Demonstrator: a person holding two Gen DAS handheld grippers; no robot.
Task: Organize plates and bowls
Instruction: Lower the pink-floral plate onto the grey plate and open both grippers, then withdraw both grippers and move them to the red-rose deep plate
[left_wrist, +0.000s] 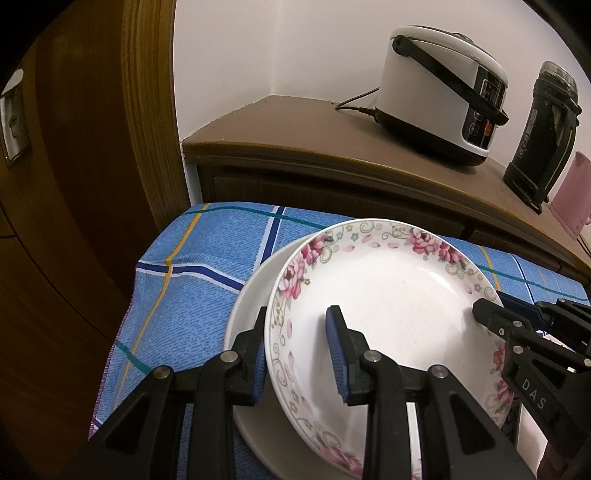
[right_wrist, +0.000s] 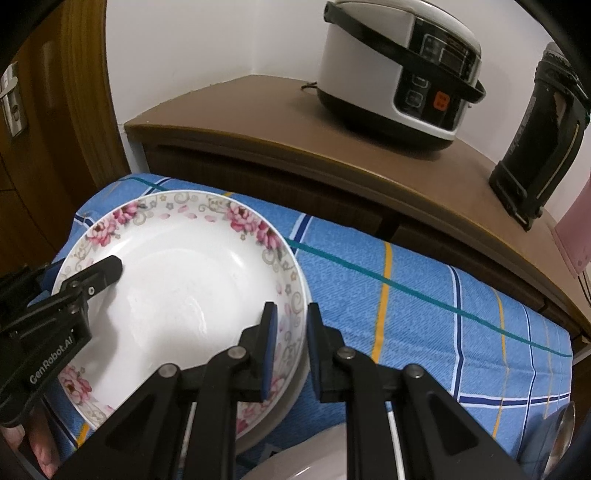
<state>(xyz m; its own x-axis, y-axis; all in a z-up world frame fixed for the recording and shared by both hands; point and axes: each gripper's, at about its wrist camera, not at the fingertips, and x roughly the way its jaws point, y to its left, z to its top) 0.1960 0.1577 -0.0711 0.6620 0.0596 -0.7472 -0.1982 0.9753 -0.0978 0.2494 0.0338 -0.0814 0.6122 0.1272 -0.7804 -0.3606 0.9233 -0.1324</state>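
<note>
The left gripper (left_wrist: 297, 354) jaws clench the floral plate's (left_wrist: 388, 288) nine o'clock rim; the right gripper (right_wrist: 290, 347), marked "DAS", clenches its three o'clock rim. The left one reads "GenRobot.AI". The plate sits on a plain plate (left_wrist: 251, 291) on the blue-clothed bench (right_wrist: 424, 302).

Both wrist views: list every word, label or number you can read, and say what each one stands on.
"DAS" – on the black body of the right gripper, seen from the left wrist.
"GenRobot.AI" – on the black body of the left gripper, seen from the right wrist.
White rice cooker: control panel markings and orange button too blurred to read.
Tall black flask: vertical lettering unreadable.
</note>
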